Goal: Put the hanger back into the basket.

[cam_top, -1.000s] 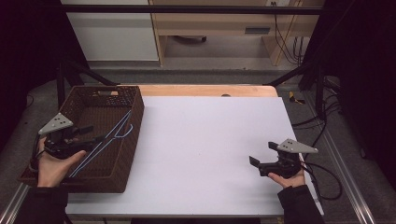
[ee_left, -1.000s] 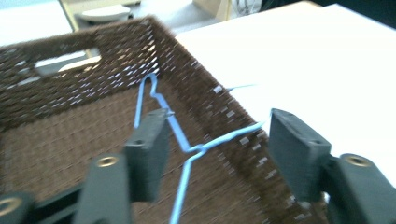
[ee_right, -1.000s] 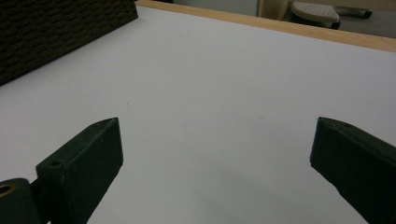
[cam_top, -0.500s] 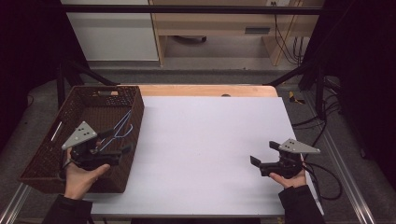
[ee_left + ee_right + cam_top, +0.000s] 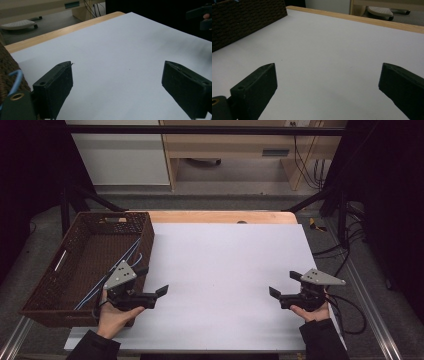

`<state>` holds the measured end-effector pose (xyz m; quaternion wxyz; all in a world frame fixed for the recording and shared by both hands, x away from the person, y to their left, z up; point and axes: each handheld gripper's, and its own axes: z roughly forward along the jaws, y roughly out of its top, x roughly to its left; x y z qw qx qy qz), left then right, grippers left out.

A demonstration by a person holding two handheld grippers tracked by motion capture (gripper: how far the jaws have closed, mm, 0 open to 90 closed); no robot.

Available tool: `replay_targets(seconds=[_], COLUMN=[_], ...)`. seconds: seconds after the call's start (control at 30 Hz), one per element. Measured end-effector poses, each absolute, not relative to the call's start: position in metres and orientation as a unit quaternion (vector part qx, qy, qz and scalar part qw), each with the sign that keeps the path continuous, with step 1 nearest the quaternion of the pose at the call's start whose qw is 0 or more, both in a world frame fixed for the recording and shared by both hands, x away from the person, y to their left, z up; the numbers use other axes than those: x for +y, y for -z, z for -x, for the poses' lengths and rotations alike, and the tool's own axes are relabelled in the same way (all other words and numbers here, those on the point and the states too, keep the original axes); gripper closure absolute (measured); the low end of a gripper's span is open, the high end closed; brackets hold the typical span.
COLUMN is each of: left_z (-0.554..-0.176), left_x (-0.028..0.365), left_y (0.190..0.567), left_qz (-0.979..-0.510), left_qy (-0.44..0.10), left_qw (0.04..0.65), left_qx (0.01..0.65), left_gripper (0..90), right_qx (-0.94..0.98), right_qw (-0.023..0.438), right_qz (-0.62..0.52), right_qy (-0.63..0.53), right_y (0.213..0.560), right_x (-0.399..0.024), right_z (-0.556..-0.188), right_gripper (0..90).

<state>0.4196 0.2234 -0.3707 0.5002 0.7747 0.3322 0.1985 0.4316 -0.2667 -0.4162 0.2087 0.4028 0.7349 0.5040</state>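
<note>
From the high view I saw my left gripper (image 5: 152, 292) held over the left part of the white bench (image 5: 225, 270), just beside the near right corner of the brown woven basket (image 5: 37, 307). Its jaws were spread wide with nothing between them; the left gripper view showed only bare white surface in the gap, and a strip of the basket's weave with a bit of light blue tubing at the left edge. My left hand (image 5: 112, 317) gripped the tool from below, and the grey three-cornered plate (image 5: 120, 274) sat on top.

My right gripper (image 5: 285, 287) was over the right part of the bench, well apart from the left one, pointing toward the middle. Its jaws were released too, wide apart and holding nothing, with plain bench surface showing between them in the right gripper view. My right hand (image 5: 310, 311) held it, and its cable (image 5: 350, 312) trailed off to the right.

Inside the basket lay a light blue wire hanger (image 5: 117, 265), stretched diagonally along the floor with its upper end resting near the right wall. No gripper touched it. A wooden strip (image 5: 215, 216) edged the far side of the bench.
</note>
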Motion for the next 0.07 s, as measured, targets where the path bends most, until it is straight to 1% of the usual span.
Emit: replay_targets(seconds=[0.07], left_z=[-0.4190], left_x=[0.2220], left_y=[0.3735], left_qz=[-0.775], left_qy=[-0.198], left_qw=[0.501], left_qx=[0.332], left_gripper=[9.6], right_qx=[0.736], right_qw=[0.209], right_qz=[-0.402], right_qy=[-0.503], right_y=[0.4161], right_x=[-0.2671], right_z=[-0.4314], right_gripper=[2.3])
